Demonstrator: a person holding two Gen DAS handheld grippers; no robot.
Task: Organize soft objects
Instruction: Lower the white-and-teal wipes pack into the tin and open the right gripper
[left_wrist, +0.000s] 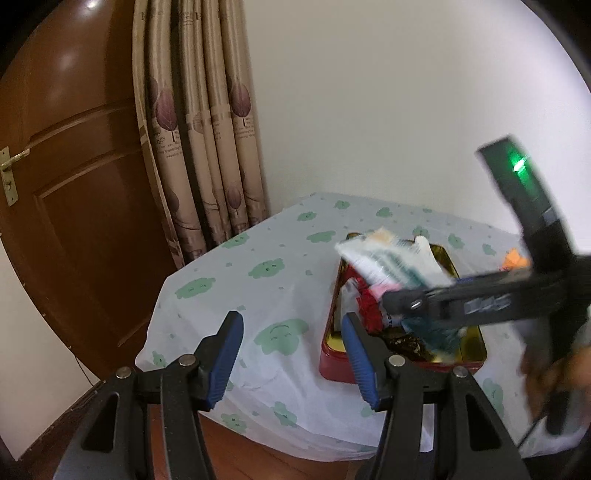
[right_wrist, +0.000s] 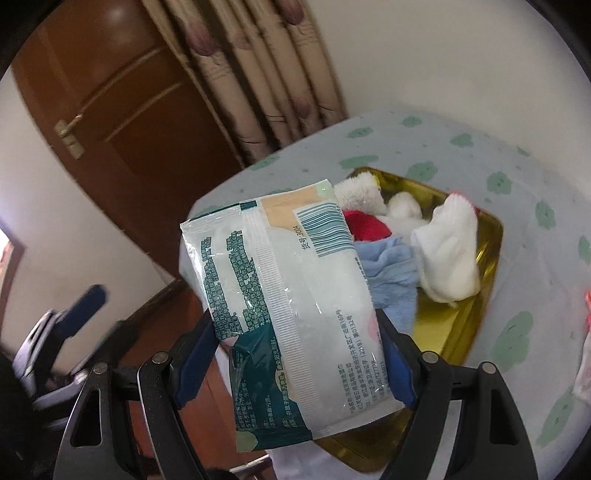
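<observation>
Wipes (right_wrist: 291, 310) sit pinched in our right claw (right_wrist: 301, 354), long axis pointing away toward the tin (right_wrist: 476, 321) of soft cloths on the tabletop (left_wrist: 258, 280), just beyond. Our left claw (left_wrist: 291, 354) stands spread, empty, left of the tin.

Wet-wipe pack (right_wrist: 291, 295), centre of the right wrist view: glossy plastic film, crinkled, ribbed seal strip down its back. Tin tray (right_wrist: 476, 295), right of centre: shiny gold metal inside, red painted outer wall in the left wrist view. In it, white terry sock (right_wrist: 448, 254) fuzzy and matt; blue fleece cloth (right_wrist: 391, 277) soft nap. Tablecloth (left_wrist: 266, 266): thin matt printed fabric, creased. Door (left_wrist: 74, 177), left: varnished glossy wood. Curtain (left_wrist: 207, 122): satiny sheen. Gripper pads (left_wrist: 225, 354): ribbed matt blue rubber.
</observation>
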